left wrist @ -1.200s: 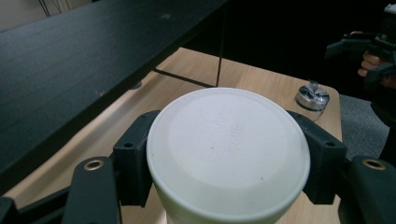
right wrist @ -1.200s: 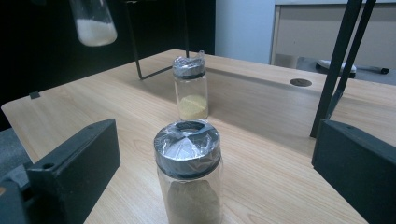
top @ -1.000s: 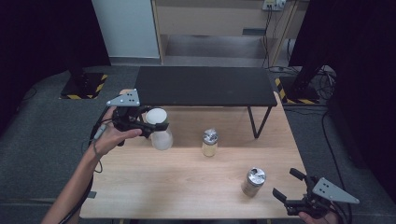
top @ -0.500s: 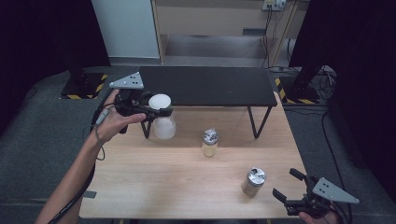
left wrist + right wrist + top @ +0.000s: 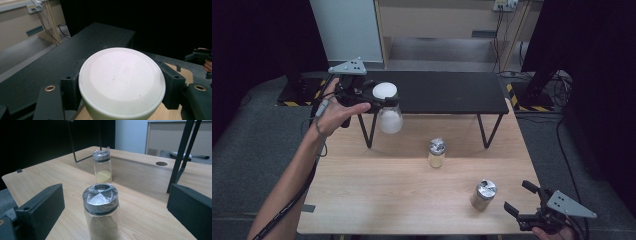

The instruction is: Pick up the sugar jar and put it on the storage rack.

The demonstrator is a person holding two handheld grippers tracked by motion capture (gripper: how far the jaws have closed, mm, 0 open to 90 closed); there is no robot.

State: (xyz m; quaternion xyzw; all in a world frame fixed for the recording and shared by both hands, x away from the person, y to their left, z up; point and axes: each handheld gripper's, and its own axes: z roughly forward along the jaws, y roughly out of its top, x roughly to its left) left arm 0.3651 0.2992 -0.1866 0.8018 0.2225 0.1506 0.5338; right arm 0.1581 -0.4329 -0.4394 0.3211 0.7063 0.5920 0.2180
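Note:
My left gripper (image 5: 384,100) is shut on a clear jar with a white lid (image 5: 388,111) and holds it in the air at the front left corner of the black shelf (image 5: 437,90). In the left gripper view the white lid (image 5: 122,82) sits between the black pads (image 5: 71,92), which press on its sides. My right gripper (image 5: 517,196) rests open at the table's front right. Just ahead of its fingers (image 5: 40,210) stands a foil-topped jar of brown powder (image 5: 484,195) (image 5: 101,215), untouched.
A small jar of yellow powder (image 5: 436,152) (image 5: 102,167) stands mid-table in front of the shelf. The shelf's thin black legs (image 5: 484,131) stand on the wooden table (image 5: 387,190). Dark floor surrounds the table.
My left gripper has risen with the white-lidded jar, from just above the table to shelf-top height, and shifted slightly right. The right gripper and both small jars have not moved.

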